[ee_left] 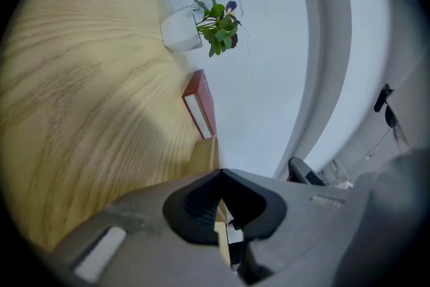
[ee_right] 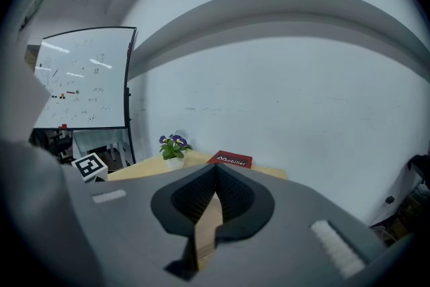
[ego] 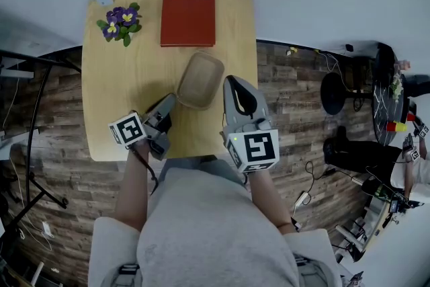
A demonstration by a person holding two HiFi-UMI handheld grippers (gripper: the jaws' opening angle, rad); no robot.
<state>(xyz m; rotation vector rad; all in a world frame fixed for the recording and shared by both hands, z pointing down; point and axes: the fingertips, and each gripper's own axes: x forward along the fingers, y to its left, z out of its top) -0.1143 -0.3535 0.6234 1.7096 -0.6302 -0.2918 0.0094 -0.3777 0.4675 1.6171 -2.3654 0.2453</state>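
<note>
Both pairs of jaws are clenched on the tan tray (ego: 200, 79). The left gripper (ego: 169, 101) pinches its near left corner and the right gripper (ego: 232, 81) its right rim, with a thin tan strip showing in each slit. The tray sits about mid-width on the wooden table (ego: 121, 104). Just beyond it lies a red book (ego: 188, 10), and a pot of purple flowers (ego: 119, 22) stands further left, well apart from the tray.

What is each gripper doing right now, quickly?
Left gripper: fingers closed on the tan tray, at its left rim.
Right gripper: fingers closed on the tan tray, at its right rim.
</note>
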